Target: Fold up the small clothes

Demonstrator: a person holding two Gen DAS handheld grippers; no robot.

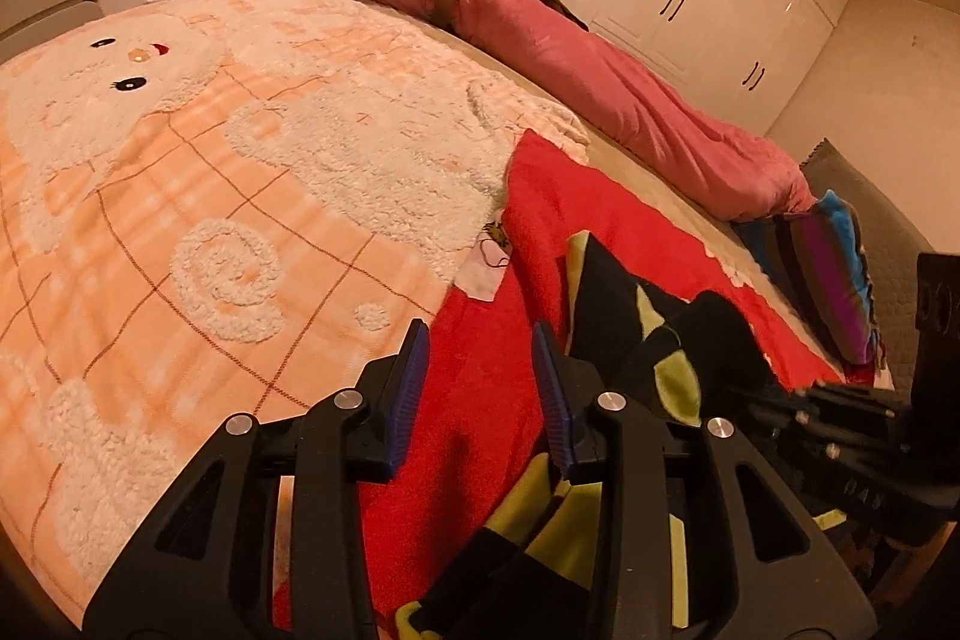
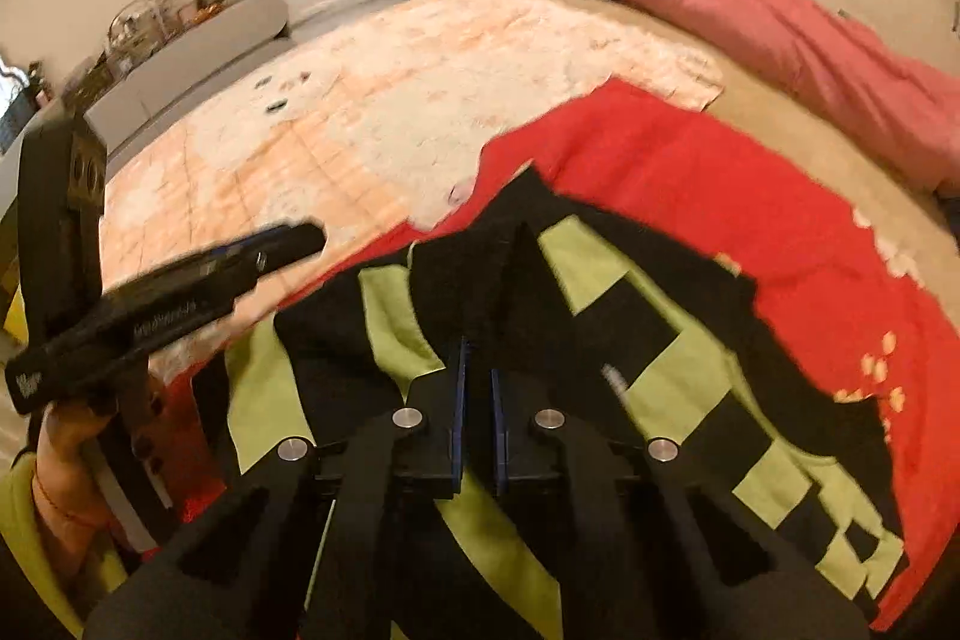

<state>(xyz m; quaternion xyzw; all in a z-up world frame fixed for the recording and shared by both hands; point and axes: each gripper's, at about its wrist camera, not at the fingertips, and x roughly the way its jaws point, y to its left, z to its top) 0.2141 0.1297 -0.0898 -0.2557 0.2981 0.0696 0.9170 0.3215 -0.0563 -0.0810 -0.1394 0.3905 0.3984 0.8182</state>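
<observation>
Garment: black-and-lime knit point(image 2: 630, 316), lying on red blanket point(image 2: 720, 172).
Right gripper point(image 2: 478, 376): pinching a raised fold.
Left gripper point(image 1: 480, 370): spread, empty.
Handling: likely soft, light, limp; take edges or corners.

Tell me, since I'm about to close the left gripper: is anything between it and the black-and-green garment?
Nothing visible blocks it. The left gripper hovers with open jaws over the red blanket, and the black-and-green garment lies just to its right, uncovered.
</observation>
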